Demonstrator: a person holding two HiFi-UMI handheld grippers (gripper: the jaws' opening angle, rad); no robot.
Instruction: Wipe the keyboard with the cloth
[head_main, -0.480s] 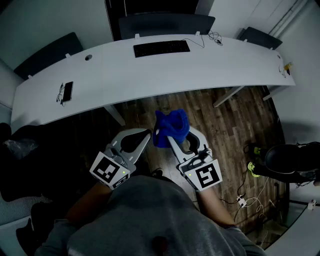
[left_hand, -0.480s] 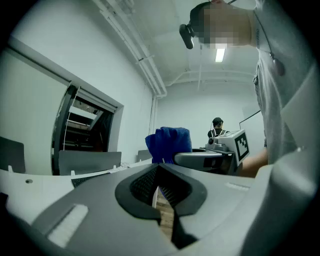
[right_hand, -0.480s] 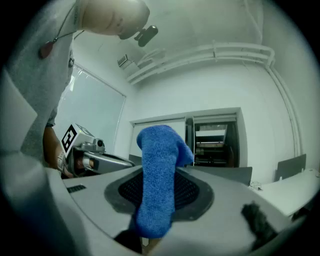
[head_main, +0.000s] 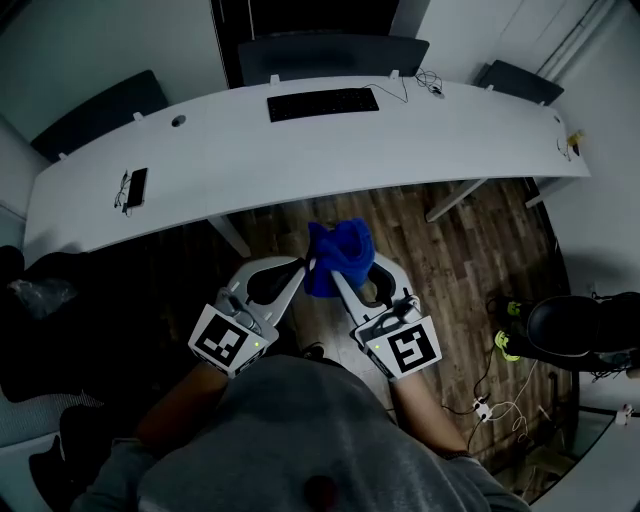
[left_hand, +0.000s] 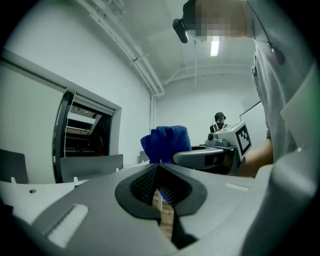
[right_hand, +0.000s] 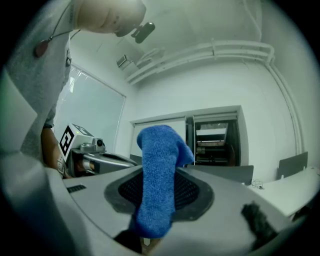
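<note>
You stand well back from the white desk (head_main: 450, 130). The keyboard (head_main: 323, 103) lies on its far side near the middle, well apart from both tools. Right gripper (head_main: 352, 270): jaws clamped on the blue cloth (head_main: 338, 250), which stands up in a bunch past the tips. Its own view shows the fabric pinched between the 2 ribbed pads, with a short end hanging below. Left gripper (head_main: 298, 268): jaws together, tips meeting, nothing between the pads that I can make out. Its tip sits just beside the cloth; whether it touches, I cannot tell. Judgement: wiping not begun, and the step in hand is carrying the cloth to the keys. To do it well, close on the desk first so you need no long reach. Lay the bunched end flat on 1 end of the keyboard, then draw it along the rows with light pressure so the board does not slide. The left tool could steady the board's near edge. Mind the cable (head_main: 432, 80) off its right end.
</note>
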